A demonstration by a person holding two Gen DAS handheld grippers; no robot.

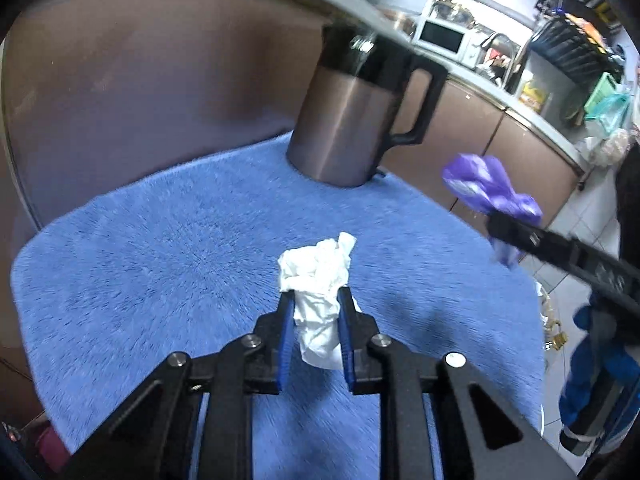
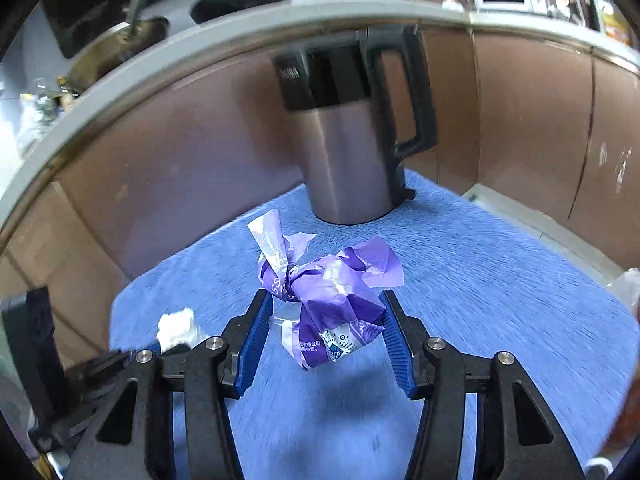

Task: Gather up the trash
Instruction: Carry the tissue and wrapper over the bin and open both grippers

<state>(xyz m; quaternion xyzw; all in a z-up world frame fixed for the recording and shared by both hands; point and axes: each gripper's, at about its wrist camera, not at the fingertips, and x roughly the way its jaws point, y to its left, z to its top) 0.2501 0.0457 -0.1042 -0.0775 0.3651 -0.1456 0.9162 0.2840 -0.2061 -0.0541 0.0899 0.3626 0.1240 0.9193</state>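
My left gripper (image 1: pixel 315 298) is shut on a crumpled white tissue (image 1: pixel 316 280) and holds it just above the blue fuzzy mat (image 1: pixel 160 272). My right gripper (image 2: pixel 326 300) is shut on a crumpled purple wrapper (image 2: pixel 332 296), lifted above the mat (image 2: pixel 480 280). In the left wrist view the purple wrapper (image 1: pixel 488 188) hangs at the right, pinched by the right gripper's fingers (image 1: pixel 520 234). In the right wrist view the white tissue (image 2: pixel 176 326) shows at the lower left, in the left gripper.
A steel jug with a black handle (image 1: pixel 348 120) stands upright at the mat's far edge; it also shows in the right wrist view (image 2: pixel 352 148). Brown cabinet fronts (image 2: pixel 520 128) under a grey counter rise behind. A microwave (image 1: pixel 440 38) sits far right.
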